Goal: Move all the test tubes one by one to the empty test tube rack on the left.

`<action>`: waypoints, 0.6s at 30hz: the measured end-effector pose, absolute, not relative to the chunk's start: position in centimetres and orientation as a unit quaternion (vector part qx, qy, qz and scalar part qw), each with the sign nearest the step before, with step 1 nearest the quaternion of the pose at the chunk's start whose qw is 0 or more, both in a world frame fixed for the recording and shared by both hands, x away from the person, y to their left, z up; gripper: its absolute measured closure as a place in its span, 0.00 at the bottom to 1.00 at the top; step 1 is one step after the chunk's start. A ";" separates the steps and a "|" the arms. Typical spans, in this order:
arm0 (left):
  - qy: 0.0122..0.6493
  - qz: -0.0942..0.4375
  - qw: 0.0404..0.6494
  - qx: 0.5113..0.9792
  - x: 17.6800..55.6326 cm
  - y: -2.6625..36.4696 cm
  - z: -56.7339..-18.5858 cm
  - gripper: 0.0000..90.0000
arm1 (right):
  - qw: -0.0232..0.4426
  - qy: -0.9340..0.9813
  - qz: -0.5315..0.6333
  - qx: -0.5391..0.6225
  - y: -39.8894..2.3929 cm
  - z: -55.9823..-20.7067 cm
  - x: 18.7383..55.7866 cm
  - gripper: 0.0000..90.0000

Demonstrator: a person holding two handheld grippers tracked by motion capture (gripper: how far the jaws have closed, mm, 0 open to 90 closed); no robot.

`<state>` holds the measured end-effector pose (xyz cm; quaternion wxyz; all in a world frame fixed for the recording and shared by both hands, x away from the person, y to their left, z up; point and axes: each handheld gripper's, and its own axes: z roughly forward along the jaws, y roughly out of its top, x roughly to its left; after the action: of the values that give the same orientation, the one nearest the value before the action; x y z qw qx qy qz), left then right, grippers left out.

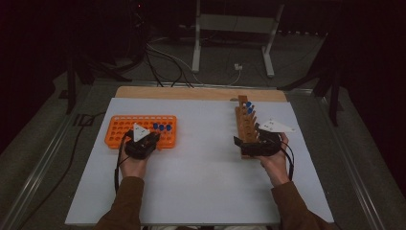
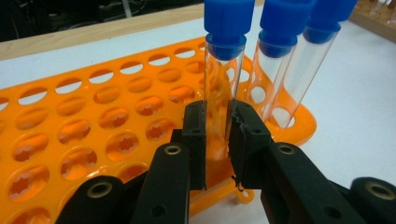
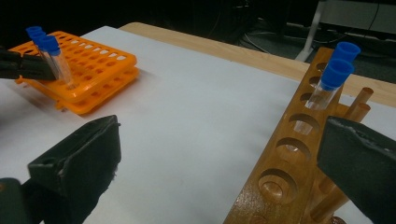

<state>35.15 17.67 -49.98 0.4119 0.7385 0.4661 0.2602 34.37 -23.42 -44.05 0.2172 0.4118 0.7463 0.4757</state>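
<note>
Tube (image 2: pixel 219 93) between left tool (image 2: pixel 217 140) pads

A white rectangular table sheet (image 1: pixel 201 163) lies over a light wooden board (image 1: pixel 191 92); behind it, a white metal stand (image 1: pixel 234 28) and dark cables (image 1: pixel 163 67) on the grey floor.

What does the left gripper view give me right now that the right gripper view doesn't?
Left gripper view: the left tool closed on the glass of a blue-capped tube standing in the orange rack, with star-shaped seats visible down in the empty holes.

Right gripper view: the right tool open, its jaws either side of the wooden rack, which holds two blue-capped tubes at its far end, with empty holes nearer.

Both: the orange rack with its capped tubes, and the white tabletop.
</note>
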 end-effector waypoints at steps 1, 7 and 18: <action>0.466 0.260 0.410 0.739 35.1 17.7 -50.0 0.87 | 0.217 0.747 0.476 0.411 -23.4 -44.0 34.4 0.00; 0.476 0.256 0.421 0.728 35.1 17.9 -49.7 0.82 | 0.217 0.747 0.476 0.411 -23.4 -44.1 34.4 0.00; 0.466 0.261 0.427 0.729 34.9 18.1 -49.0 0.87 | 0.218 0.747 0.475 0.411 -23.5 -44.1 34.5 0.00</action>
<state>34.86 18.06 -48.95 0.4275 0.7292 0.4665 0.2606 34.48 -23.48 -44.08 0.2178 0.4114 0.7469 0.4748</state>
